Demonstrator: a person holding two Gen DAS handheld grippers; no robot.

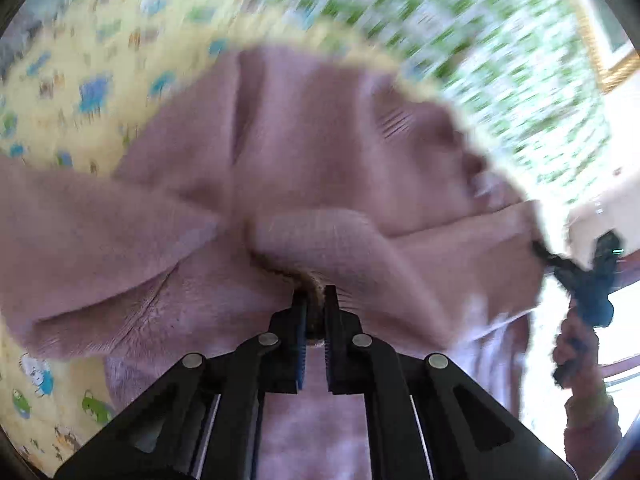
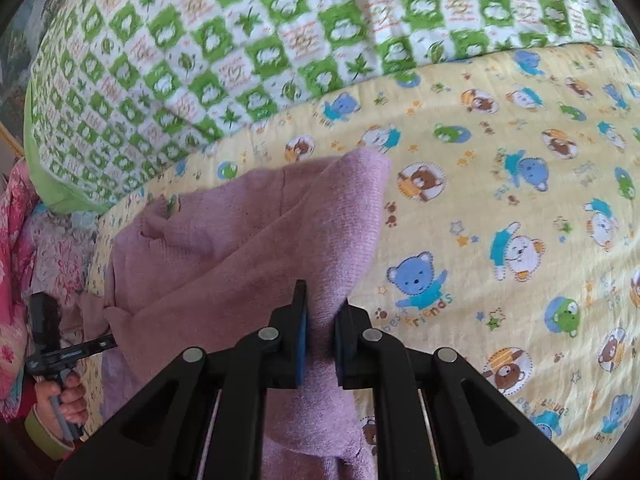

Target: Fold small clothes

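The pink sweater (image 2: 248, 240) is hanging lifted above the yellow bear-print sheet (image 2: 500, 200) on the bed. The right gripper (image 2: 322, 320) is clenching a fold of its knit. The left gripper (image 1: 316, 320) is pinching another edge, jaws nearly together. A green checked quilt (image 2: 240, 40) is lying behind.

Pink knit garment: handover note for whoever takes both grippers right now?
Left gripper: shut on an edge of the pink knit garment.
Right gripper: shut on a bunched fold of it.
Garment: held between both grippers over the yellow bear-print sheet, rumpled; green checked quilt behind.
Done: both grips set.
Left: probably spread it flat, fold, set down.
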